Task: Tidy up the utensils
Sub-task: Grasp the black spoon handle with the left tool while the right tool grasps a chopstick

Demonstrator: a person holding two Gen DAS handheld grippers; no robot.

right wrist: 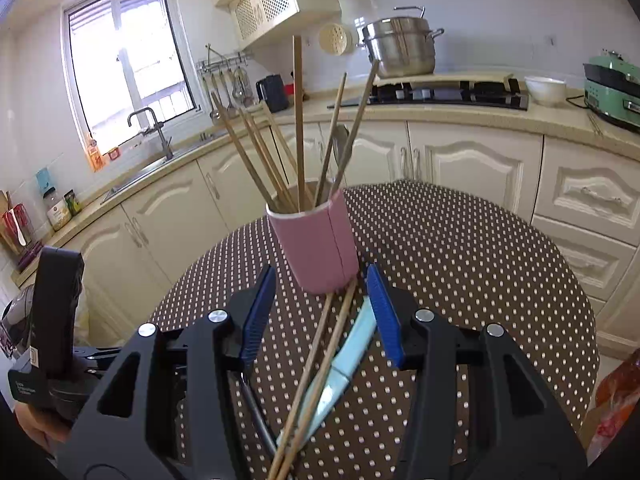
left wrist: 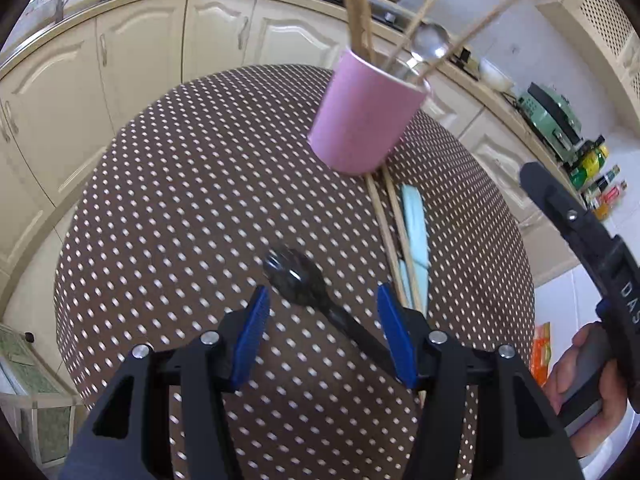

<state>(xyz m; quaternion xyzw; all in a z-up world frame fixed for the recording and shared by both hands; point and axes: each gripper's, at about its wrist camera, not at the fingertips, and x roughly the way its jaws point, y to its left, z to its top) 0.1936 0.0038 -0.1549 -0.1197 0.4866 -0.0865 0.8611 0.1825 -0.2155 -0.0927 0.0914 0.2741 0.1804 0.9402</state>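
A black spoon (left wrist: 294, 274) lies on the dotted brown tablecloth (left wrist: 180, 200), bowl away from me. My left gripper (left wrist: 323, 294) hovers over it, open, one blue finger on each side of its neck, pads apart from it. A pink cup (left wrist: 366, 120) holds several wooden chopsticks and a metal ladle (left wrist: 430, 44). In the right wrist view the pink cup (right wrist: 320, 248) stands just ahead of my right gripper (right wrist: 321, 278), which is open. Two loose chopsticks (right wrist: 324, 352) and a light blue knife (right wrist: 354, 354) lie on the cloth below its fingers, untouched.
The round table (right wrist: 500, 264) stands in a kitchen with cream cabinets (right wrist: 460, 160) around it. A hob with a steel pot (right wrist: 400, 46), a sink (right wrist: 148, 168) and a green appliance (right wrist: 612, 88) are on the counters. A hand (left wrist: 580, 380) holds the right gripper's handle at the table's right edge.
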